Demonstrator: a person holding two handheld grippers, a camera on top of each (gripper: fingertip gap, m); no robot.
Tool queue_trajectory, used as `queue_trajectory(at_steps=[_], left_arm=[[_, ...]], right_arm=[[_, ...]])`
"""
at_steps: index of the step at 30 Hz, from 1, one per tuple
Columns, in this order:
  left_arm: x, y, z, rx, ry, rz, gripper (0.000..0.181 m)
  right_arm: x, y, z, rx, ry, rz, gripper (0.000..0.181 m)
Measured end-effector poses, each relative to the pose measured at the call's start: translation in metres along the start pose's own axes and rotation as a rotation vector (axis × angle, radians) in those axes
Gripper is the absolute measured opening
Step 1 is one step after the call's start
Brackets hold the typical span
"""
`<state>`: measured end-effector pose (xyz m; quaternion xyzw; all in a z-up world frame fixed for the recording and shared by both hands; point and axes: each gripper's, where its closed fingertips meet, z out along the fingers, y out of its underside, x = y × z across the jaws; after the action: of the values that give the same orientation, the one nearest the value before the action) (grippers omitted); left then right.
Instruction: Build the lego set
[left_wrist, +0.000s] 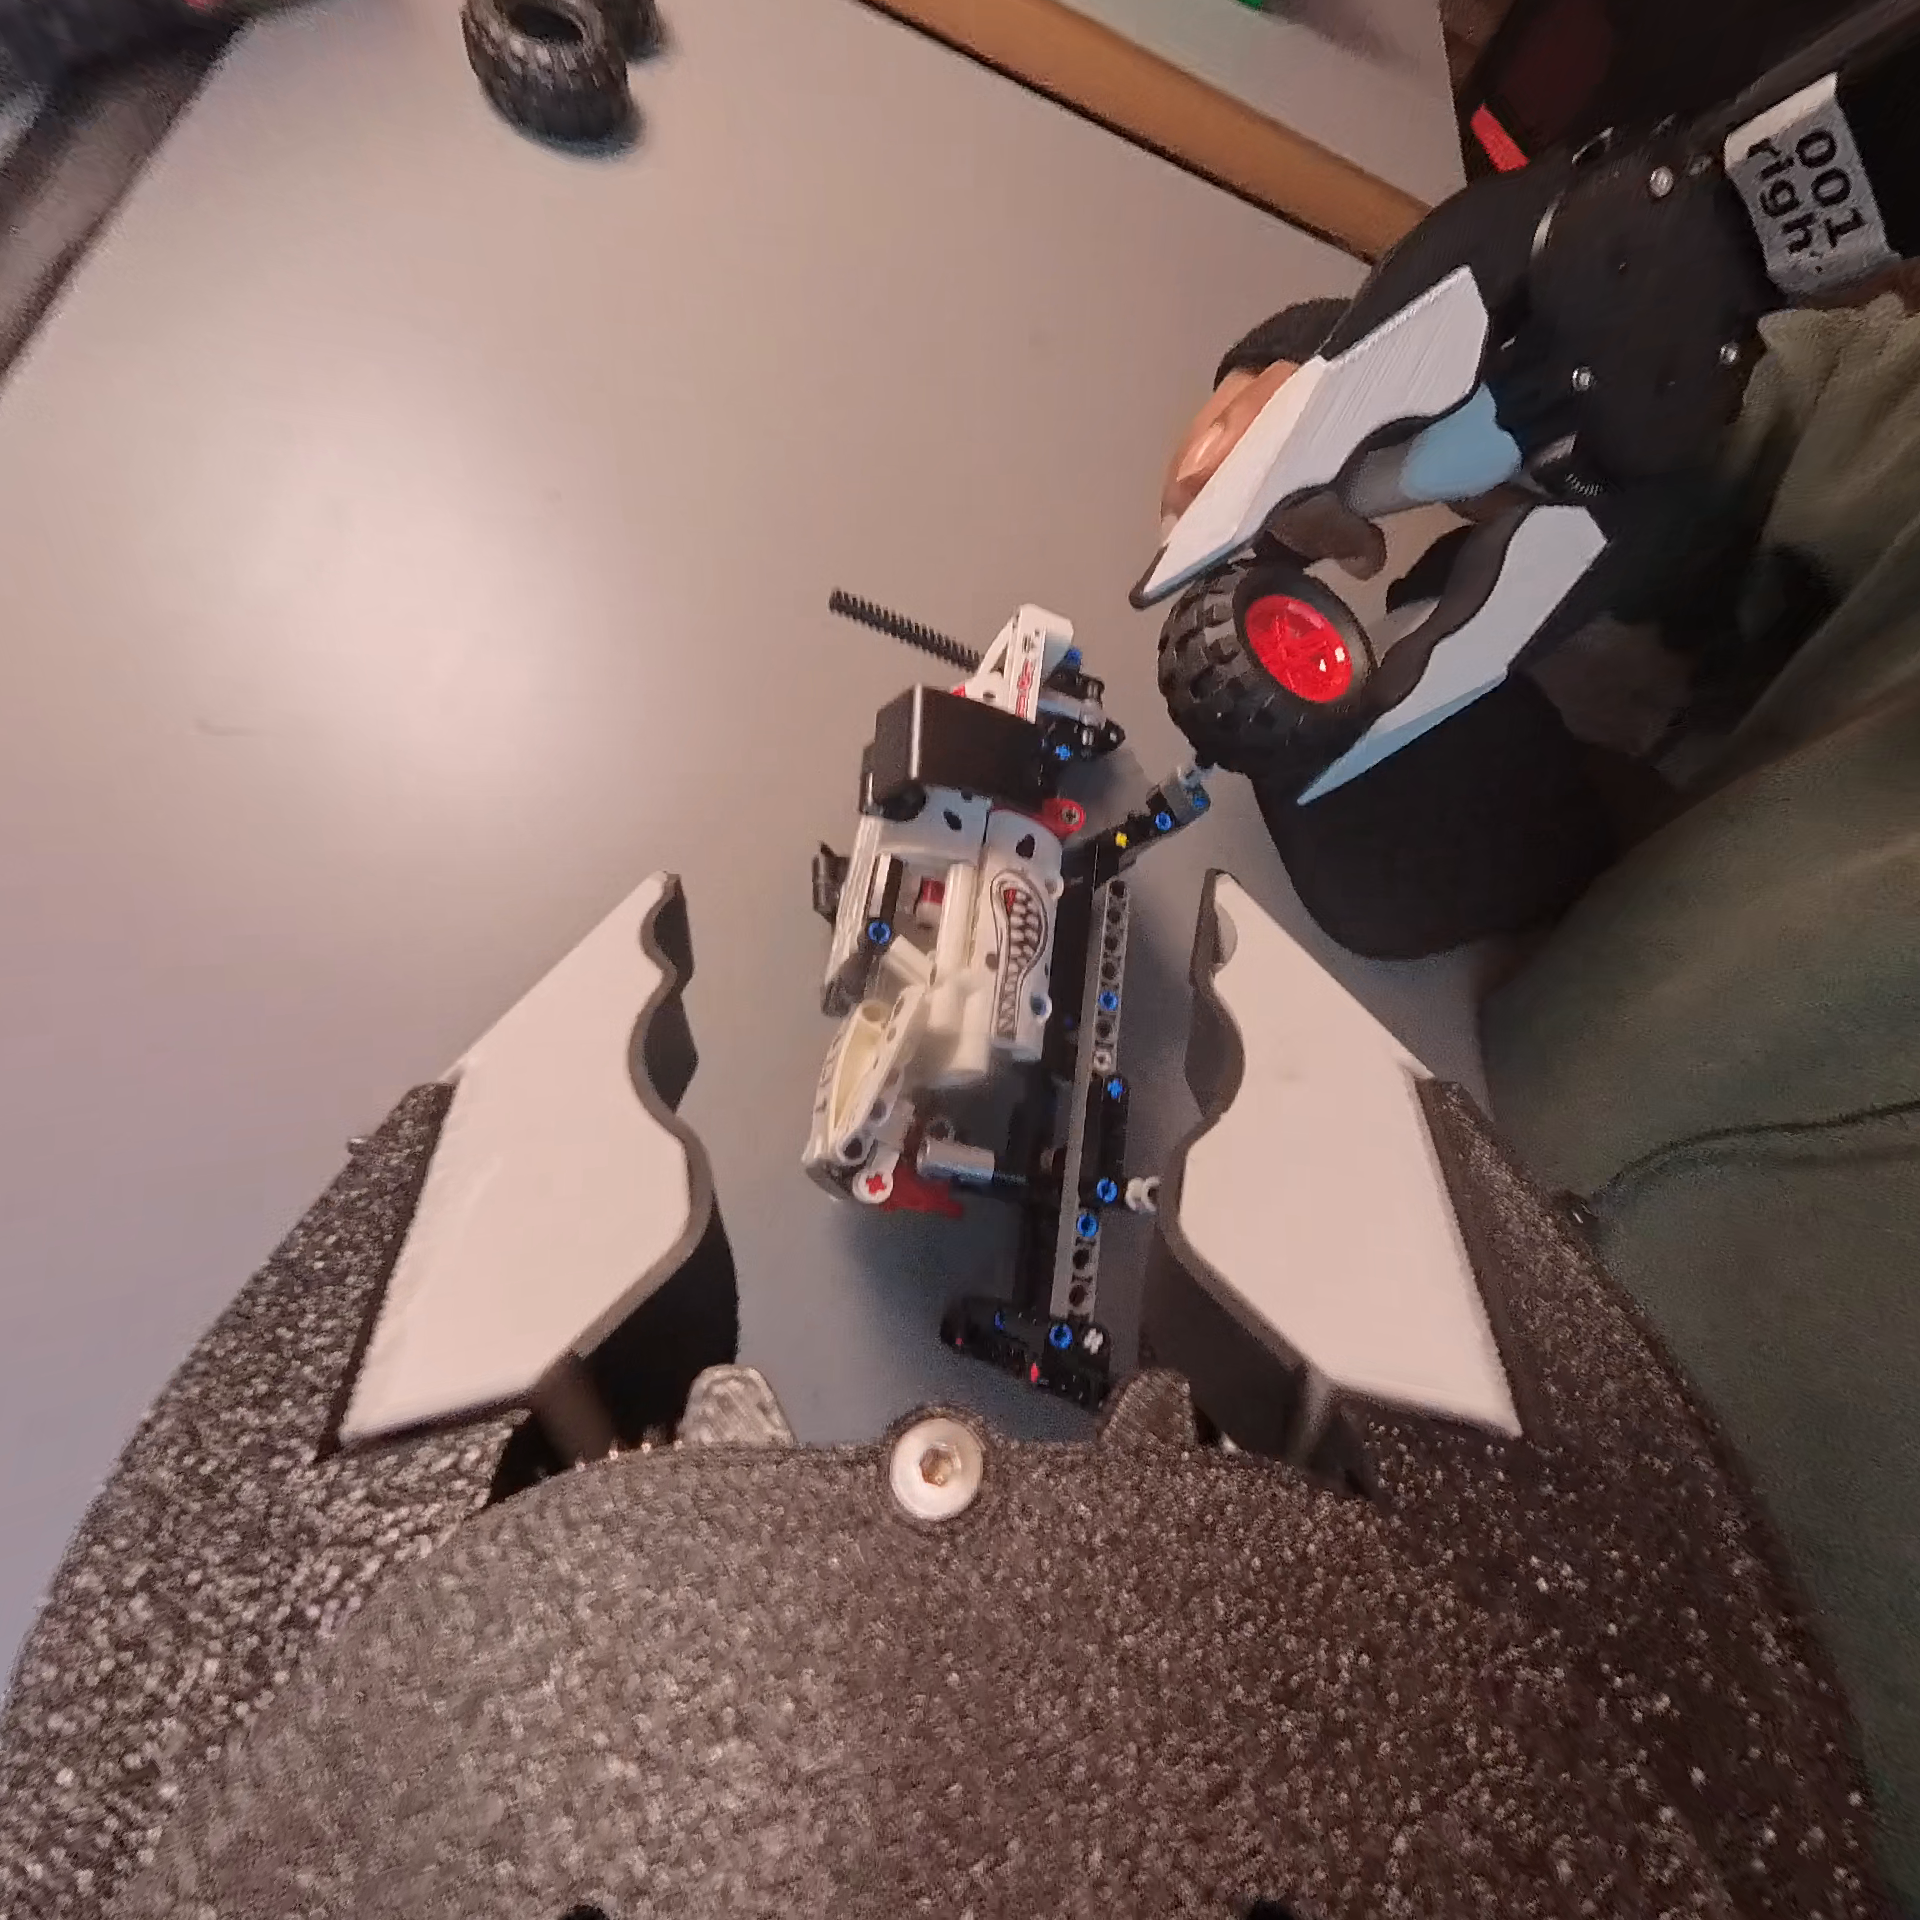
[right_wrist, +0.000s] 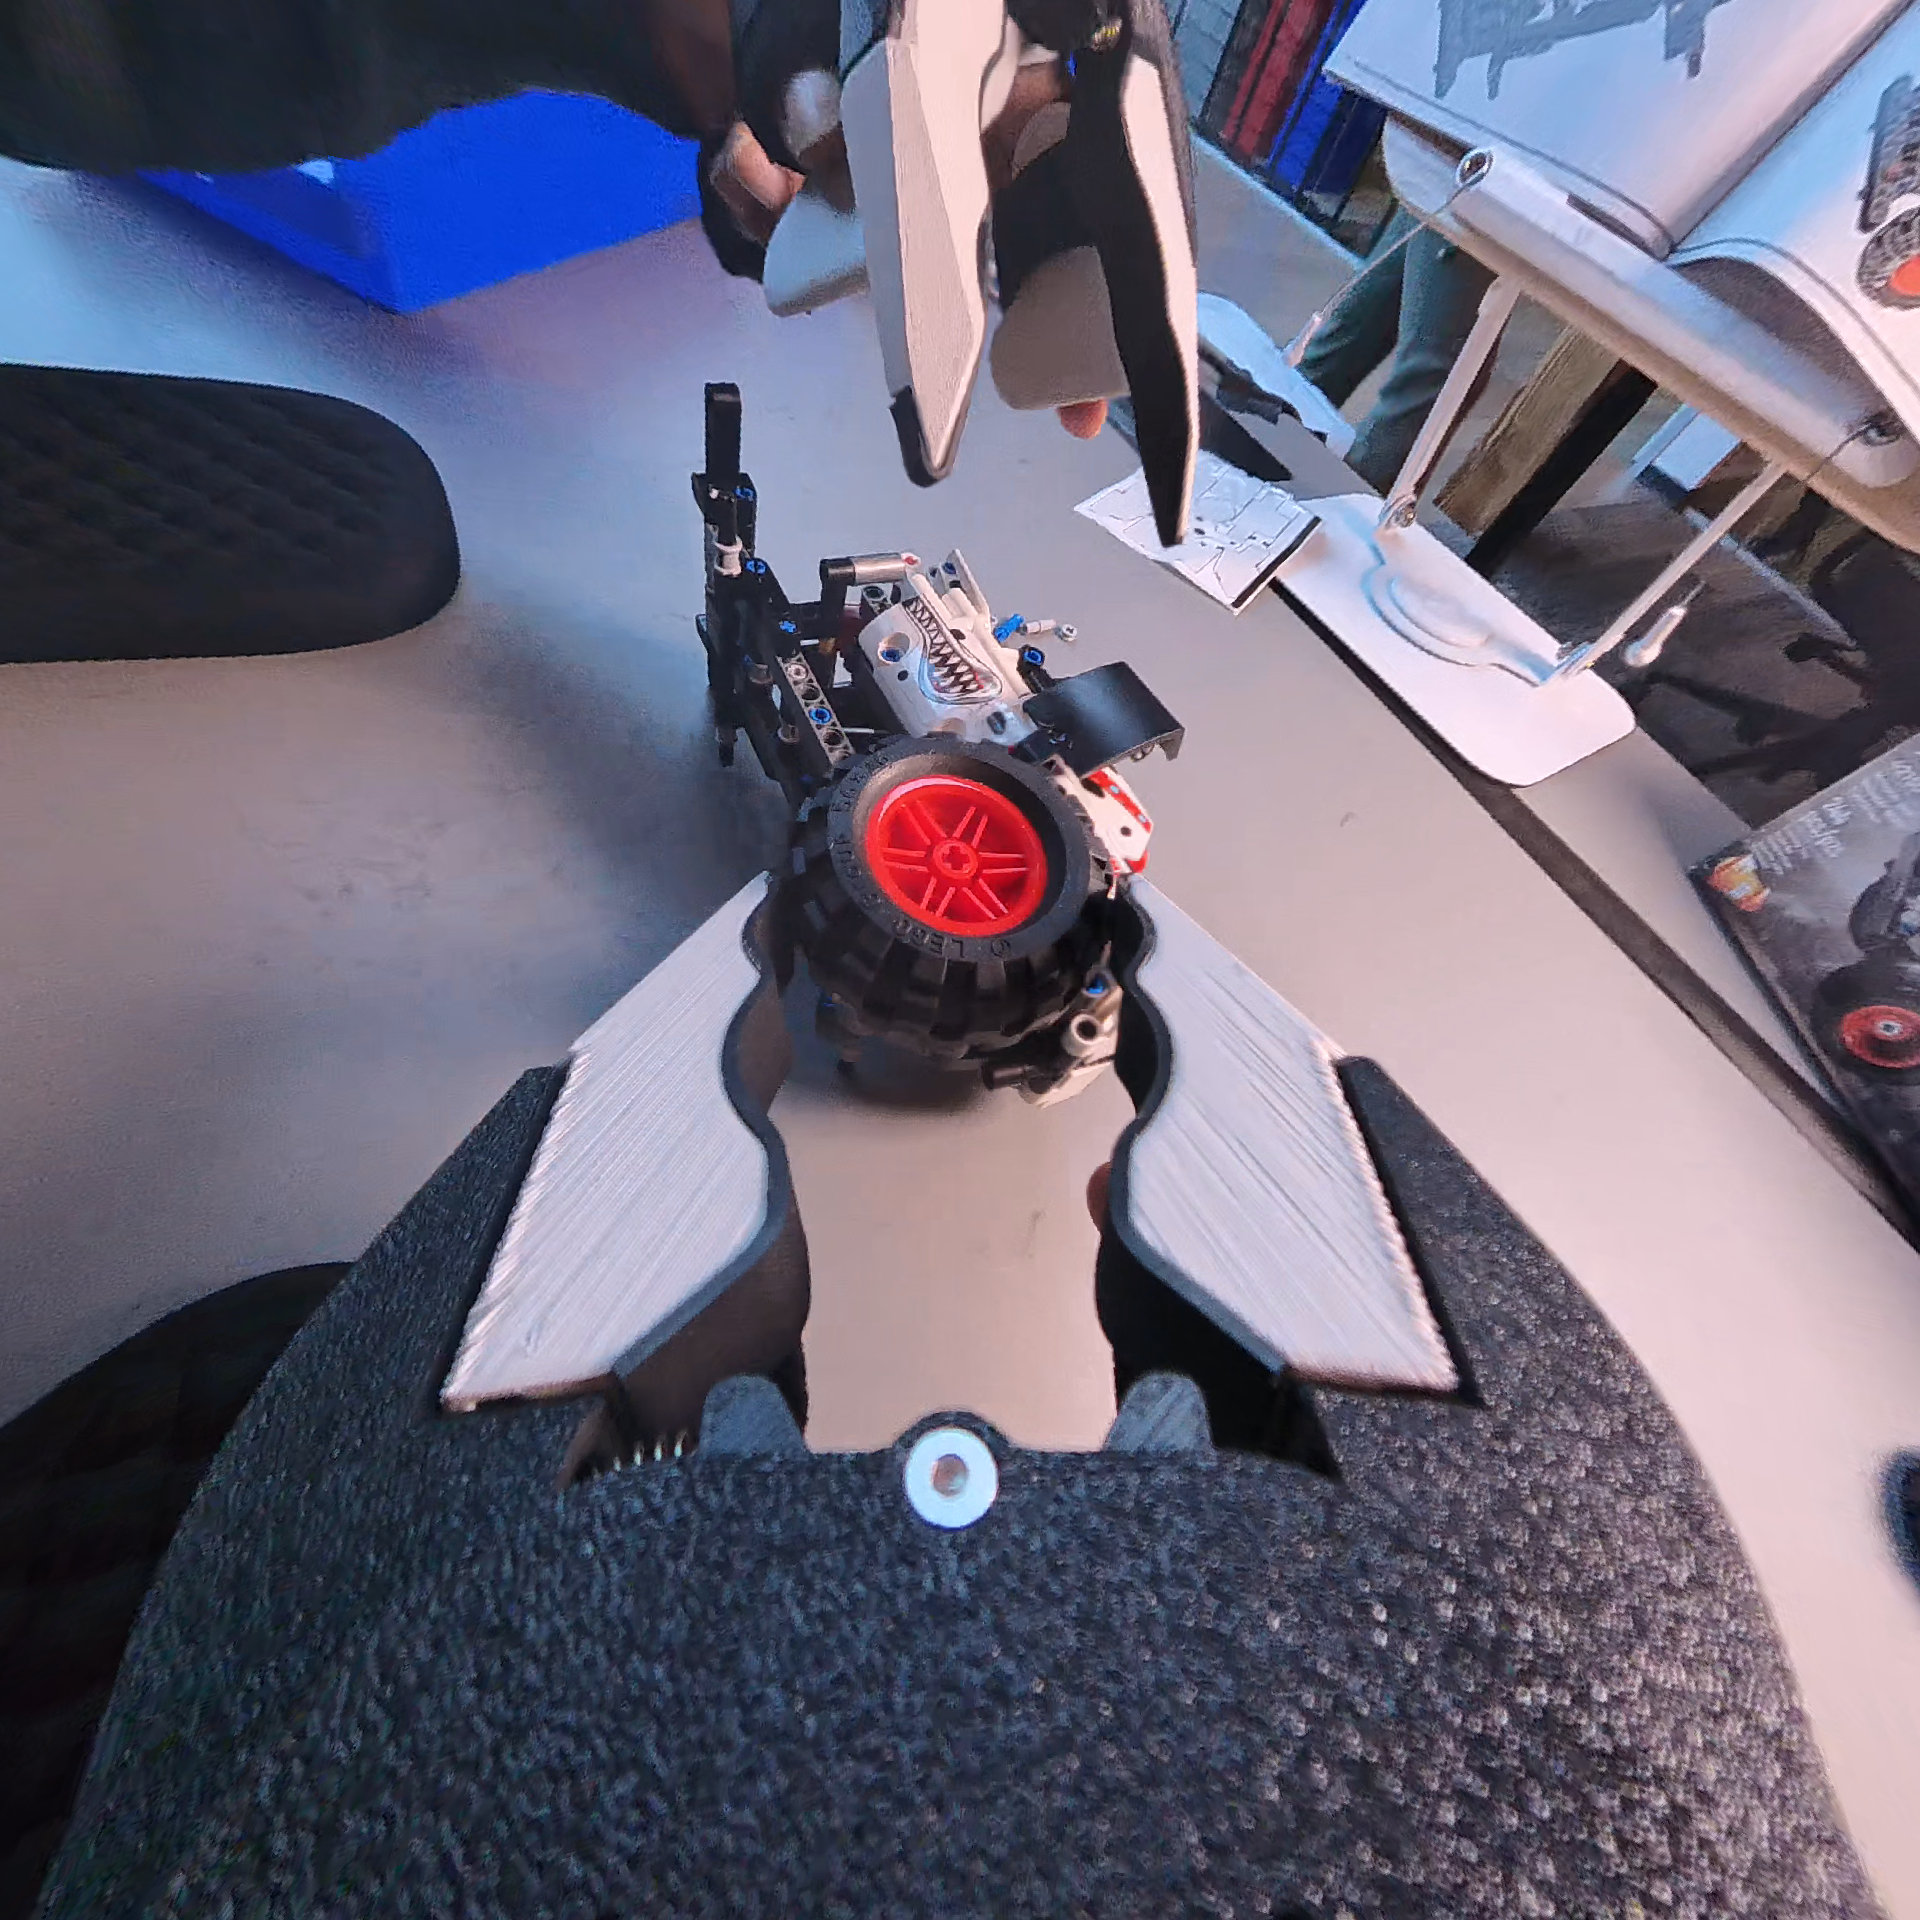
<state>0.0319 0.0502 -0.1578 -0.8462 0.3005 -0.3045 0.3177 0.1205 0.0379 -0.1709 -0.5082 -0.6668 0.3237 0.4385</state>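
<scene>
Tongs on the right (right_wrist: 940, 956) are closed on the squashy rubber-tyred wheel (right_wrist: 951, 883), best gripped across its tread, while the left tongs (left_wrist: 940, 935) are held open and empty above the light, fragile truck chassis (left_wrist: 977, 997).

A red hub is seen in the black knobbly wheel (right_wrist: 951, 914). The model (left_wrist: 966, 987) is built in white and black, dotted with blue pins and red bits, and a toothed shark mouth is printed on its side. At twelve o'clock a black tyre (left_wrist: 545, 62) is shown on the grey table (left_wrist: 416, 520).
</scene>
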Motion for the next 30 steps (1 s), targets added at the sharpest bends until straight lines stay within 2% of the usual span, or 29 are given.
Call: queue_trajectory(at_steps=[2, 6, 13, 23, 30], left_arm=[[0.002, 0.018, 0.005, -0.059, 0.122, -0.088, 0.106], [0.017, 0.041, 0.019, -0.108, 0.245, -0.165, 0.099], [0.033, 0.057, 0.024, -0.133, 0.214, -0.201, 0.090], [0.069, 0.073, 0.021, -0.127, 0.200, -0.261, 0.089], [0.076, 0.074, 0.019, -0.079, 0.204, -0.280, 0.073]], right_arm=[[-0.003, 0.002, 0.004, -0.007, -0.016, 0.018, 0.060], [-0.005, 0.008, 0.008, -0.019, -0.017, 0.032, 0.060], [-0.008, 0.007, 0.008, 0.016, -0.005, 0.029, 0.060], [-0.017, 0.012, 0.000, 0.016, -0.015, -0.001, 0.060], [-0.021, 0.014, -0.008, 0.002, -0.042, 0.013, 0.060]])
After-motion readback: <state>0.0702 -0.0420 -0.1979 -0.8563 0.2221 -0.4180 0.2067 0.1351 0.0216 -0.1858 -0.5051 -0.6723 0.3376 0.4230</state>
